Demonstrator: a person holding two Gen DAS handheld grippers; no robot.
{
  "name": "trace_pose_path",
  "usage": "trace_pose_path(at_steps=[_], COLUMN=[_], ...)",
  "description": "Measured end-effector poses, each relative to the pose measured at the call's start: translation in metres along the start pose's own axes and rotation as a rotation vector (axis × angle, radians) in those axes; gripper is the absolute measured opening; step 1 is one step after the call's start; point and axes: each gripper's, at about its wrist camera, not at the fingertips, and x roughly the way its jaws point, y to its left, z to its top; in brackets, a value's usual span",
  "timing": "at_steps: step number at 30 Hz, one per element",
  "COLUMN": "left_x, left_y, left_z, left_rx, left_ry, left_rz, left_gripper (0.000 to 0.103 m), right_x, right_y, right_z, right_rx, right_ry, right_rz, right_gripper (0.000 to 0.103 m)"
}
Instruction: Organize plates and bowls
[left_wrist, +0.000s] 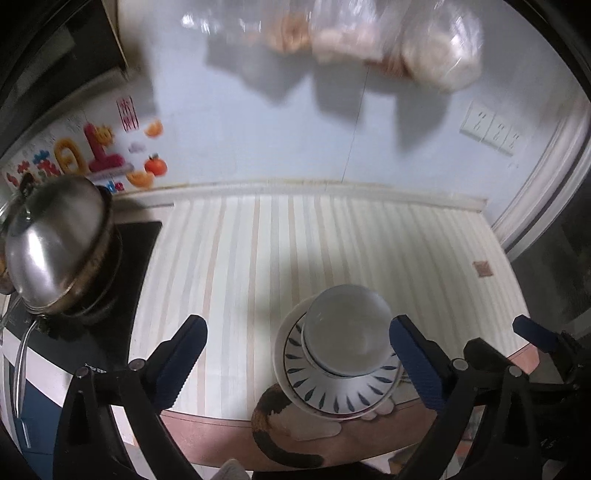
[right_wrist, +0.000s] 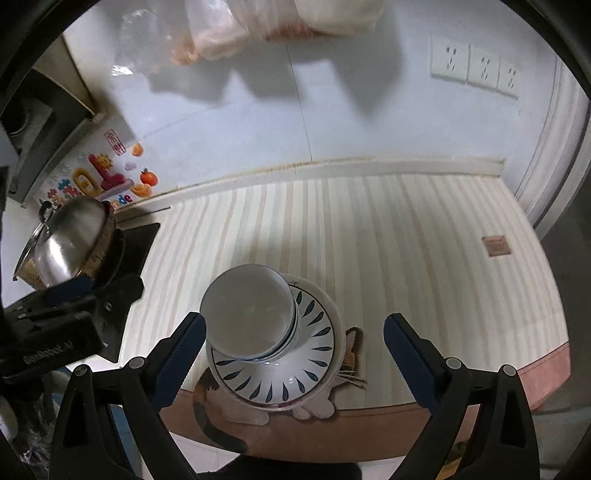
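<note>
Stack of bowls (right_wrist: 251, 314) on leaf-pattern plate (right_wrist: 277, 376) | lower centre, hugging right gripper (right_wrist: 295, 360) left finger | left gripper (left_wrist: 299, 363) beside | both jaws wide, empty

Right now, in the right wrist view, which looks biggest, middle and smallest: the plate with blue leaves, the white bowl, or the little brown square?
1. Plate with blue leaves, though closeness to the camera flatters it.
2. White bowl.
3. Brown square.

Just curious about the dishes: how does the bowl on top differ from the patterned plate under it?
The bowl is plain white inside; the plate carries dark blue leaf marks around it. The bowl is deep and narrower; the plate is shallow and wider. The bowl sits on top, the plate beneath. Both are white, round and upright.
</note>
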Motion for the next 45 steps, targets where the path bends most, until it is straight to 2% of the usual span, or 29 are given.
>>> trace_pose_path(at_steps=[3,9,15,22,29,35,45], left_x=[-0.027,-0.067,-0.105,-0.15,-0.188,-0.213,-0.231], left_y=[-0.003,-0.012,-0.022,-0.032,-0.035,-0.031,-0.017], left_z=[-0.006,-0.024,-0.051,-0.088,-0.12,-0.145,-0.171], left_rx=[-0.019,-0.041,-0.049,-0.052,-0.049,-0.048,-0.044], left_ry=[-0.058,-0.11,-0.162,-0.176,-0.195,-0.219,-0.202], left_rz=[-0.012,0.007,0.061,0.12,0.145,0.178,0.157], left_gripper=[0.102,0.103,0.103,0.103,0.103,0.103,0.103], right_x=[-0.026,-0.076,-0.117,-0.166,-0.219,-0.247,-0.275], right_y=[0.004,0.003,-0.001,-0.005,-0.005,0.002,0.018], right_z=[-0.004,-0.016,-0.038,-0.073,-0.111,-0.135,-0.159], right_rx=[-0.019,-0.034,-0.045,-0.06,-0.073,-0.072,-0.081], right_ry=[-0.044,-0.119,-0.157,-0.164,-0.208,-0.236,-0.256], right_rz=[-0.005,0.004,0.024,0.025,0.003,-0.014,-0.038], right_gripper=[0.1,0.1,0.101,0.101,0.101,0.101,0.102])
